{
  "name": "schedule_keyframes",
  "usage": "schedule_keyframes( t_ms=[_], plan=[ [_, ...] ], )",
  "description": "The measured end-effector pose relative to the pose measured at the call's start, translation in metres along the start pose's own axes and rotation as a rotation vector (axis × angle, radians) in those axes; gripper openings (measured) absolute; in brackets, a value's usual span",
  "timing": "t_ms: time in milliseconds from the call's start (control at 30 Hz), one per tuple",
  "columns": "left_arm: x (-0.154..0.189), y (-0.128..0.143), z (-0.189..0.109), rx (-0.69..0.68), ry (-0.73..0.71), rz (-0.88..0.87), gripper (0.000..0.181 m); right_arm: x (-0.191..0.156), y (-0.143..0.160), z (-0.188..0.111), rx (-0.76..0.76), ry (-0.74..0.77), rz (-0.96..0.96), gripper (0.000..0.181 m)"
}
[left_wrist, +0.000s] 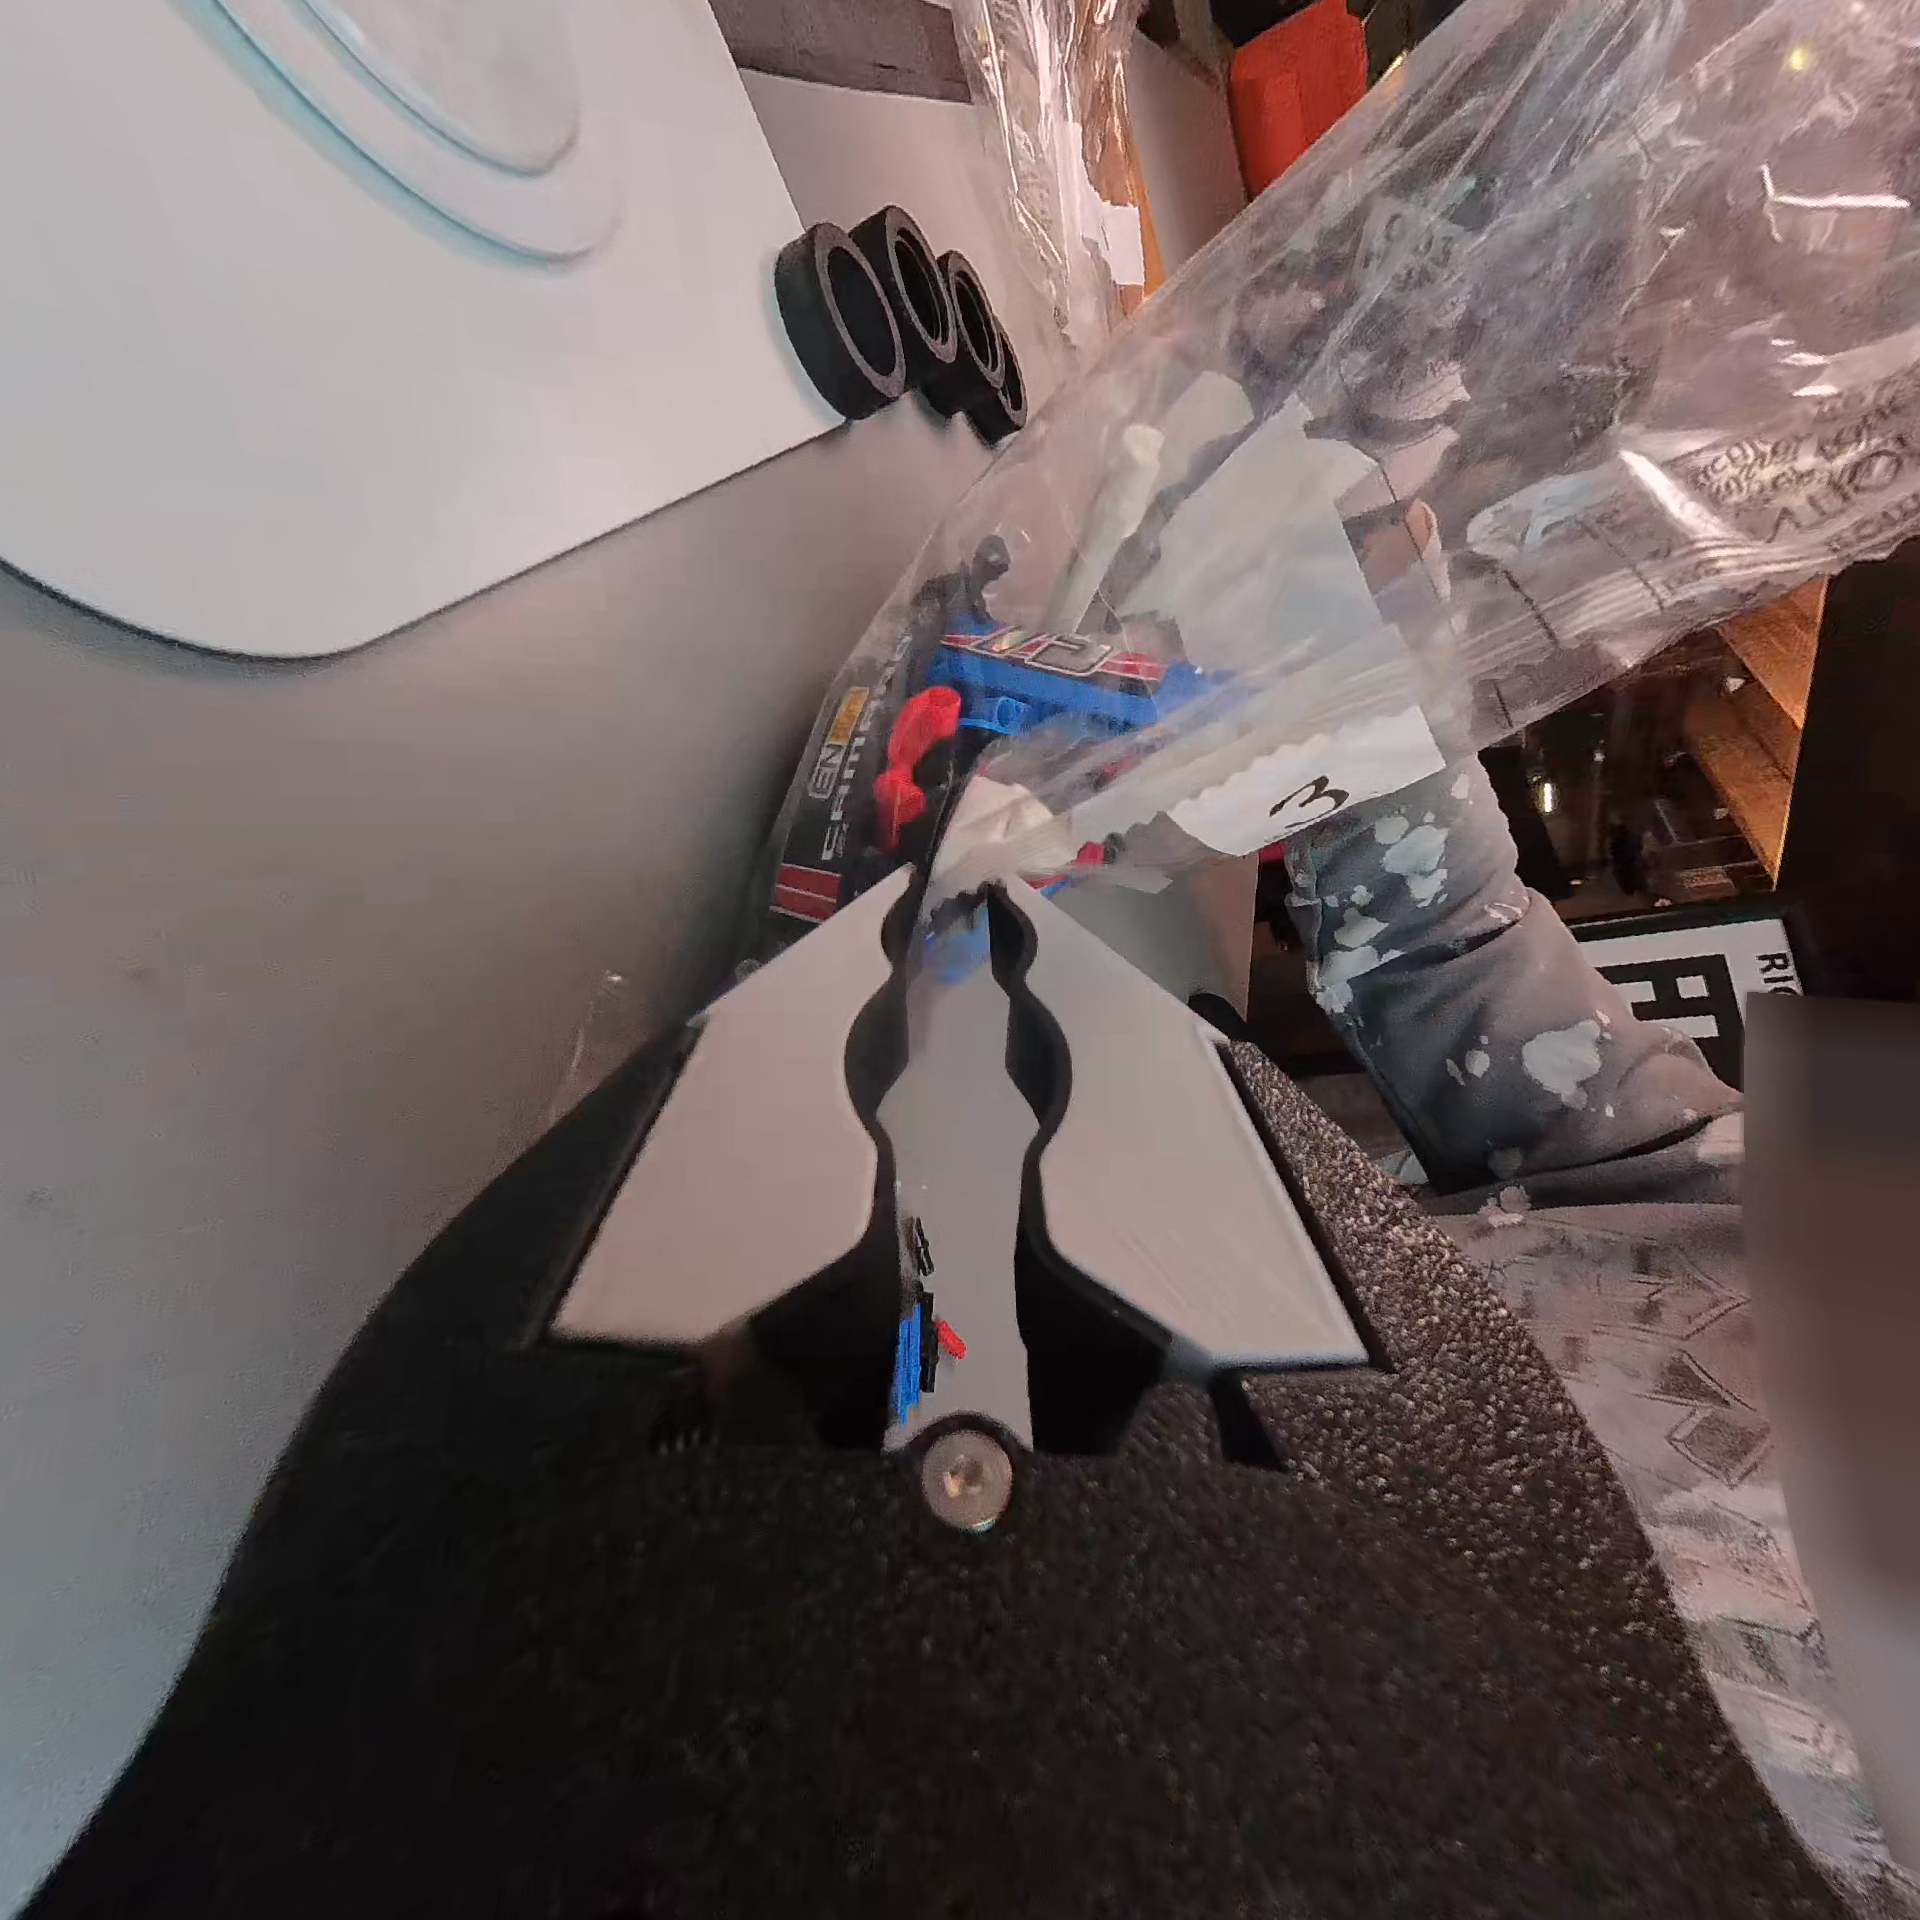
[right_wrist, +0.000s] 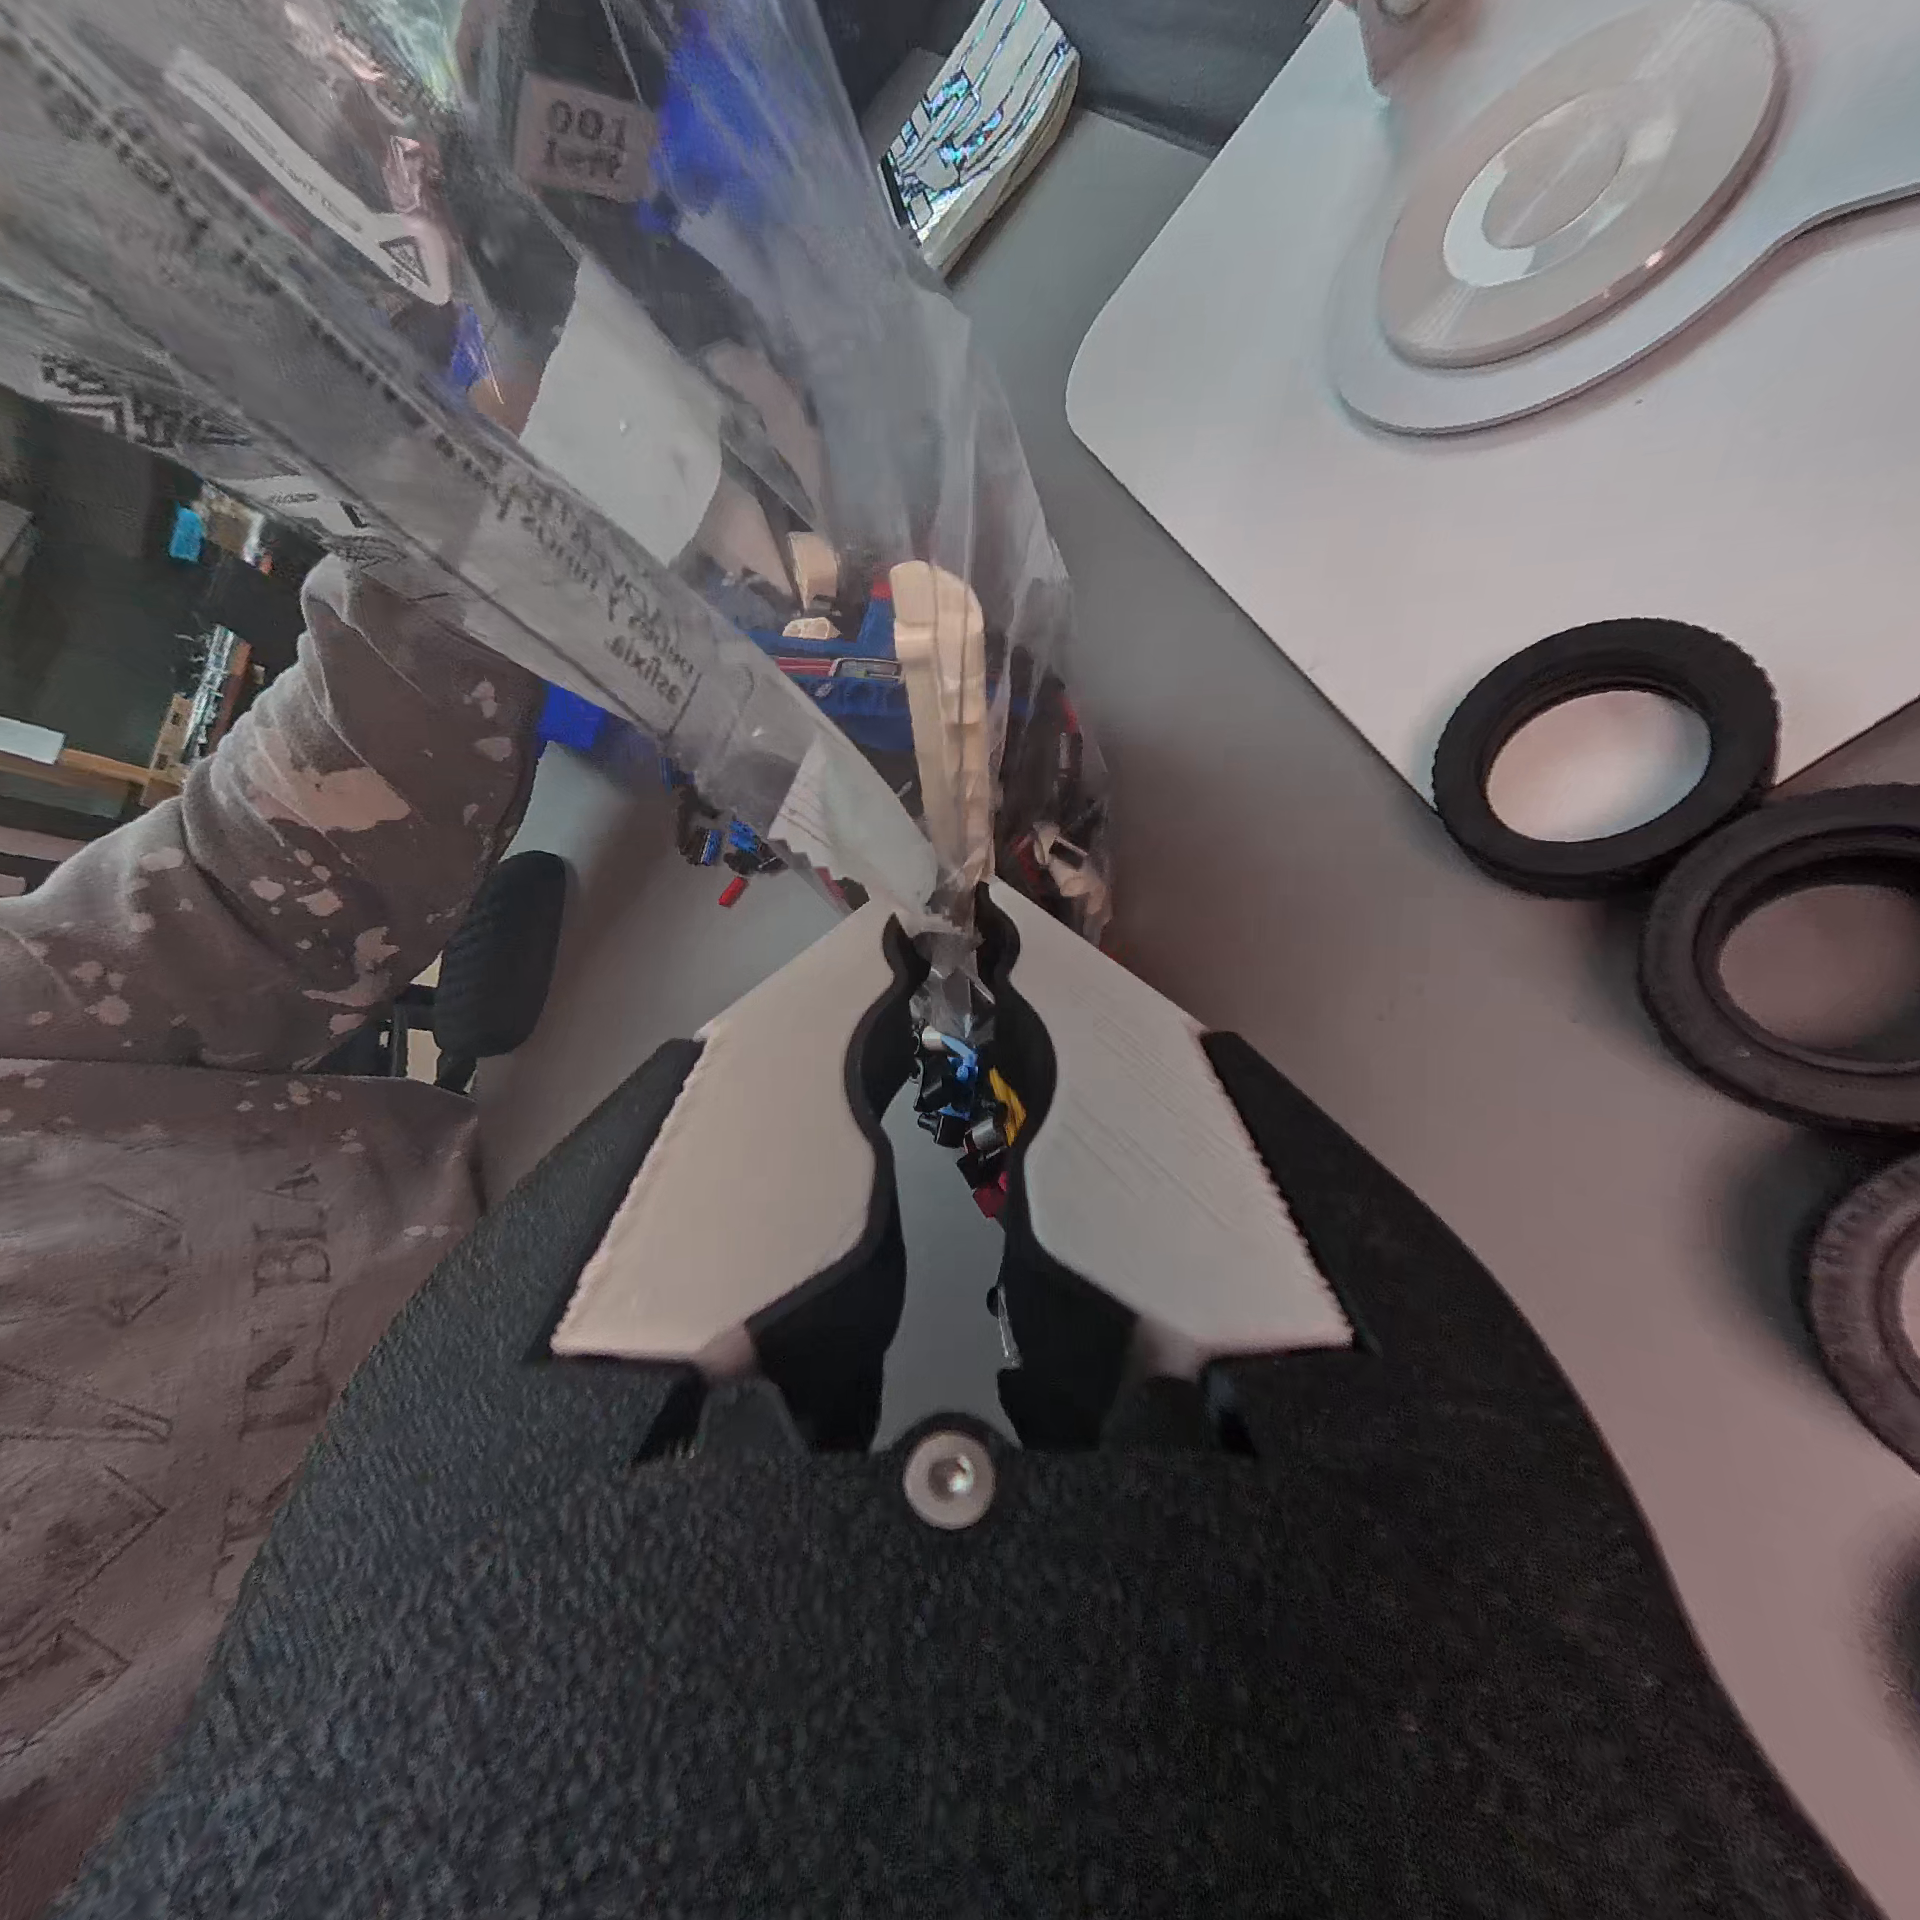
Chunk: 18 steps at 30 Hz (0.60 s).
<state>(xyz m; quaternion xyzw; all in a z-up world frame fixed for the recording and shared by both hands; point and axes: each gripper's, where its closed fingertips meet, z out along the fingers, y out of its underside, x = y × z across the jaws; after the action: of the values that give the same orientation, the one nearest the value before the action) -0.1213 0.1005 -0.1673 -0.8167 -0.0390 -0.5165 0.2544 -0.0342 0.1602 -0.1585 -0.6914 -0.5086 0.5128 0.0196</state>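
Clear plastic bag (left_wrist: 1351, 436) pinched at both ends: left gripper (left_wrist: 951, 894) and right gripper (right_wrist: 940, 920) fingers closed tight on its film. Blue, red toy bricks (left_wrist: 997, 696) inside. Beyond, black rubber tyres (right_wrist: 1605, 784) on grey worktop (left_wrist: 364, 831).

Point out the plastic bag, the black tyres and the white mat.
plastic bag (left_wrist: 1403, 343), left wrist view, its clear wall.
black tyres (right_wrist: 1605, 756), right wrist view, tread of the farthest one.
white mat (left_wrist: 343, 395), left wrist view, bare surface.
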Motion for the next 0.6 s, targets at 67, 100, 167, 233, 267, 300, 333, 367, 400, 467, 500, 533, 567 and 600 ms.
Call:
schedule_keyframes(
  t_ms=[67, 100, 167, 233, 267, 300, 333, 367, 400, 467, 500, 533, 567, 600],
  plan=[
    [-0.001, -0.01, -0.003, 0.024, -0.004, -0.003, 0.009, 0.001, -0.009, -0.002, 0.021, -0.008, 0.01, 0.007],
    [0.0, -0.014, -0.004, 0.031, -0.003, -0.005, 0.009, 0.002, -0.013, -0.003, 0.022, -0.006, 0.018, 0.006],
    [-0.003, -0.022, -0.005, 0.04, -0.01, -0.011, 0.009, 0.008, -0.02, -0.005, 0.022, 0.011, 0.036, 0.007],
    [-0.011, -0.029, -0.005, 0.059, -0.028, -0.027, 0.01, 0.018, -0.025, -0.003, 0.019, 0.032, 0.06, 0.006],
    [-0.015, -0.031, -0.003, 0.066, -0.031, -0.038, 0.01, 0.023, -0.026, -0.002, 0.018, 0.038, 0.072, 0.006],
    [-0.016, -0.032, -0.002, 0.07, -0.018, -0.051, 0.009, 0.025, -0.027, -0.001, 0.023, 0.031, 0.071, 0.006],
    [-0.017, -0.033, -0.002, 0.074, -0.009, -0.053, 0.009, 0.026, -0.028, -0.001, 0.025, 0.032, 0.065, 0.006],
    [-0.017, -0.033, -0.002, 0.081, -0.005, -0.043, 0.009, 0.026, -0.028, -0.001, 0.027, 0.031, 0.062, 0.007],
    [-0.017, -0.033, -0.002, 0.086, -0.003, -0.025, 0.009, 0.025, -0.028, -0.001, 0.032, 0.028, 0.057, 0.008],
    [-0.017, -0.033, -0.003, 0.099, -0.009, 0.016, 0.012, 0.026, -0.029, -0.002, 0.052, 0.035, 0.042, 0.01],
    [-0.016, -0.033, -0.004, 0.104, -0.018, 0.04, 0.016, 0.027, -0.03, -0.003, 0.063, 0.043, 0.028, 0.012],
    [-0.016, -0.033, -0.005, 0.106, -0.031, 0.067, 0.02, 0.028, -0.03, -0.004, 0.074, 0.051, 0.005, 0.015],
    [-0.017, -0.032, -0.006, 0.106, -0.05, 0.096, 0.024, 0.029, -0.031, -0.005, 0.082, 0.064, -0.023, 0.018],
    [-0.017, -0.031, -0.006, 0.104, -0.069, 0.126, 0.028, 0.029, -0.031, -0.006, 0.089, 0.076, -0.053, 0.021]
  ],
)
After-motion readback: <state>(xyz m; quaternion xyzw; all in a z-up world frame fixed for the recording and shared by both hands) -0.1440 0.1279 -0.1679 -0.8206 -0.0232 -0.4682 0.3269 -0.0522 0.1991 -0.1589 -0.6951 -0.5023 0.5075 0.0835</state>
